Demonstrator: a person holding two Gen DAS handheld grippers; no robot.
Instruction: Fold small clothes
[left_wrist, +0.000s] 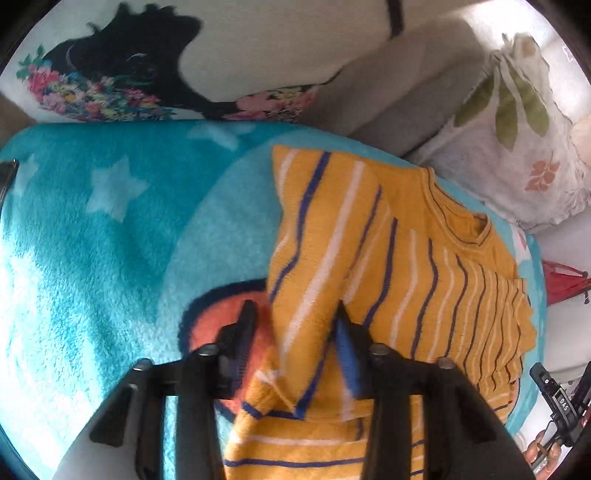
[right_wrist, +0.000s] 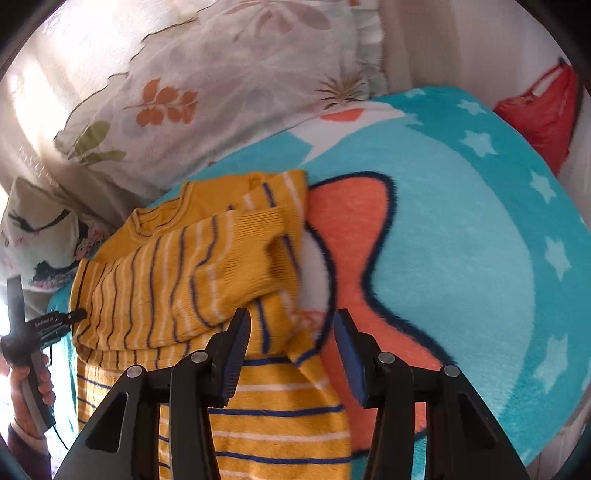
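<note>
The turquoise star blanket (left_wrist: 74, 236) lies open and flat to the left of the yellow striped sweater (left_wrist: 388, 266), giving free passage there; in the right wrist view the blanket (right_wrist: 480, 240) is likewise bare to the sweater's (right_wrist: 166, 280) right. Behind, the floral leaf-print pillow (right_wrist: 207, 81) presses against the blanket's far edge, closing that side. A black-dog print cushion (left_wrist: 122, 62) blocks the far left, and a red bag (right_wrist: 543, 114) sits off the blanket's far corner
</note>
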